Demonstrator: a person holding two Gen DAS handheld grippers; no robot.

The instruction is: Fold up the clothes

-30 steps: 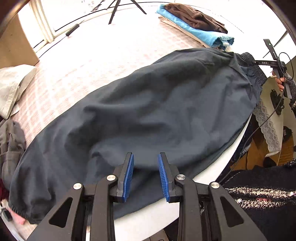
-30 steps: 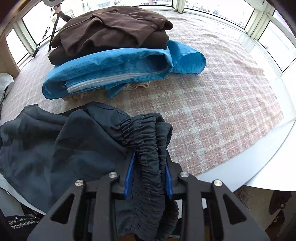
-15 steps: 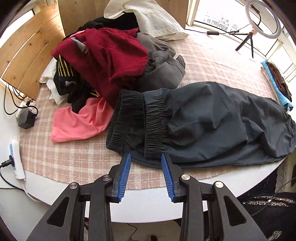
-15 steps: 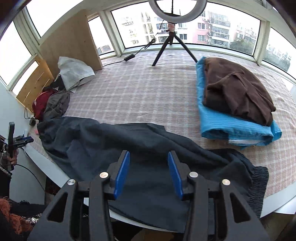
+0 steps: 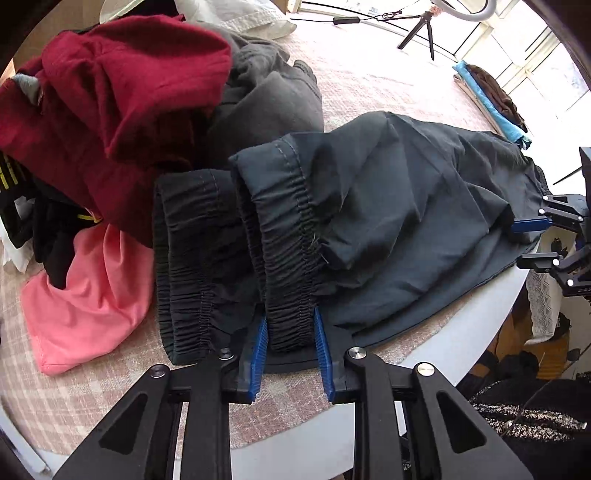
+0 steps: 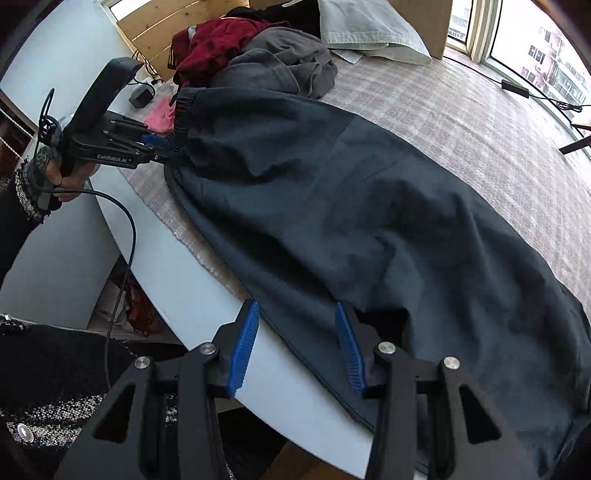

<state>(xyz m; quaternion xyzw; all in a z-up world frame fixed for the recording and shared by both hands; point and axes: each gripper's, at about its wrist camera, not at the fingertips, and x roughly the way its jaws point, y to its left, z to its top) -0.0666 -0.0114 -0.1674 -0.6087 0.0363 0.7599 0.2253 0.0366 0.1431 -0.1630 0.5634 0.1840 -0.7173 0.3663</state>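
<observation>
Dark navy trousers (image 5: 399, 206) lie stretched along the front edge of the round table, on a pink checked cloth (image 5: 373, 70). My left gripper (image 5: 290, 343) has its blue pads on either side of one elastic leg cuff (image 5: 288, 266), closed on it. The second cuff (image 5: 195, 258) lies just to its left. My right gripper (image 6: 295, 343) is open, with its pads astride the trousers' near edge (image 6: 369, 258) at the waist end. The left gripper also shows in the right wrist view (image 6: 162, 146) at the cuff, and the right gripper shows in the left wrist view (image 5: 532, 240).
A heap of unfolded clothes sits behind the cuffs: maroon garment (image 5: 122, 96), grey garment (image 5: 269, 99), pink garment (image 5: 92, 295). Folded blue and brown clothes (image 5: 491, 99) lie at the far side. A tripod (image 5: 417, 26) stands at the back. The white table rim (image 6: 177, 266) runs below.
My left gripper moved forward from in front of the cuffs and closed on one leg cuff. My right gripper, which let go of the waistband earlier, swung left and lowered to the trousers' near edge.
</observation>
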